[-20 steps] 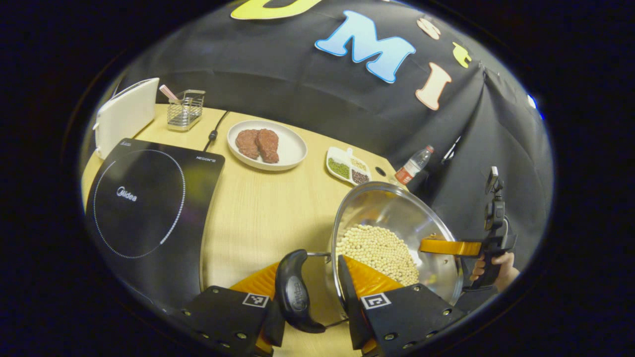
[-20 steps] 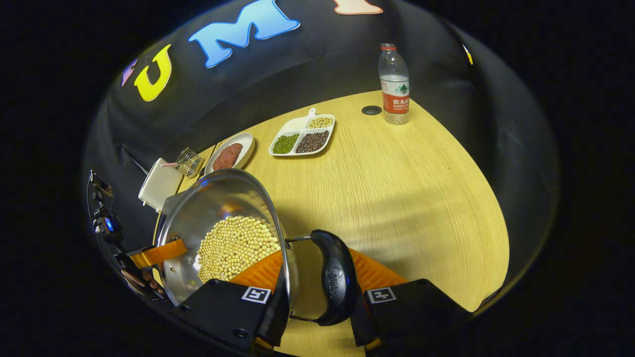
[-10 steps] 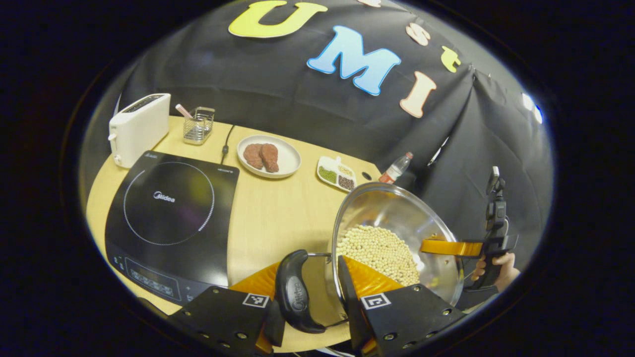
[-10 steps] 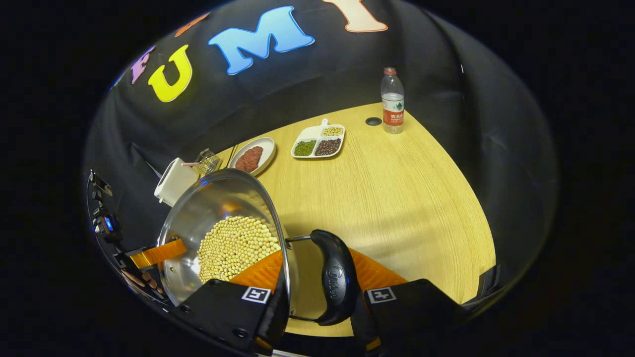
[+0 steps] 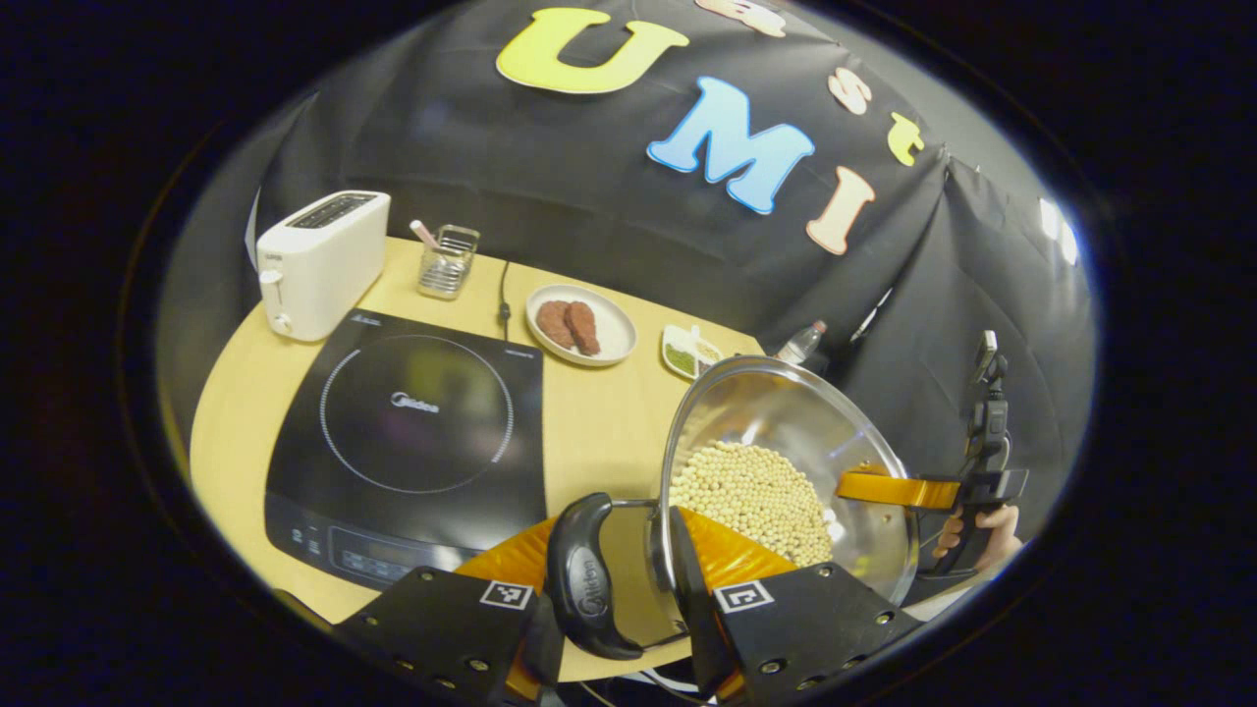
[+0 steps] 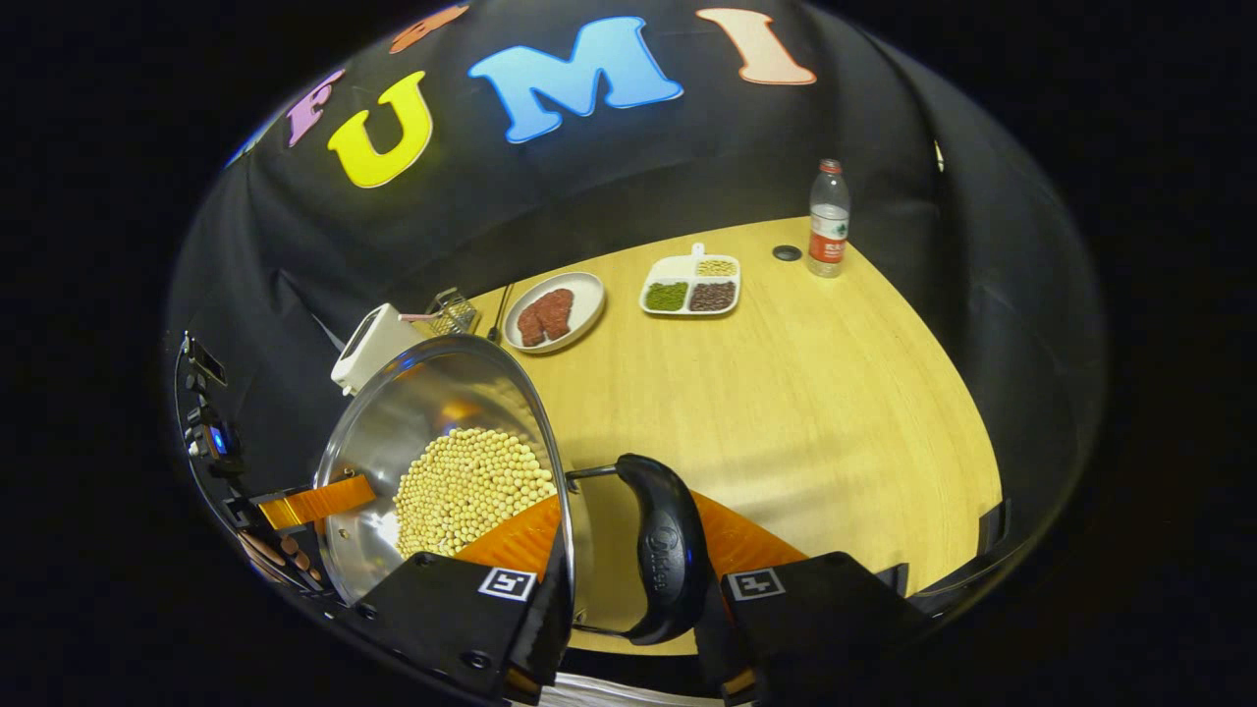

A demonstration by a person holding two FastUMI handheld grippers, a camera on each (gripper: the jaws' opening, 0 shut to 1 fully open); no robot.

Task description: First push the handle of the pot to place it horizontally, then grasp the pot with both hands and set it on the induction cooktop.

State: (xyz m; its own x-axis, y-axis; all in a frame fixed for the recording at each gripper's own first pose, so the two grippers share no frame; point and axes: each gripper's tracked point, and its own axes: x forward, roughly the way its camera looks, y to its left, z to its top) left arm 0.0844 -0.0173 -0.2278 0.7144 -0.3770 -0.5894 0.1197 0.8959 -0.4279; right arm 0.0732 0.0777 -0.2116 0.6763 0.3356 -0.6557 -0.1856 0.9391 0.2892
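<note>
pot held in the air by both grippers

left gripper [image 5: 609, 589] and right gripper [image 6: 628, 589] each clench the pot [image 5: 786, 462] rim. left gripper view adds the induction cooktop [image 5: 412, 432] at 9 o'clock, on the wooden table [image 6: 805, 393].

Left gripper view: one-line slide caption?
Both grippers hold the bean-filled pot by its rim, above the table beside the induction cooktop.
</note>
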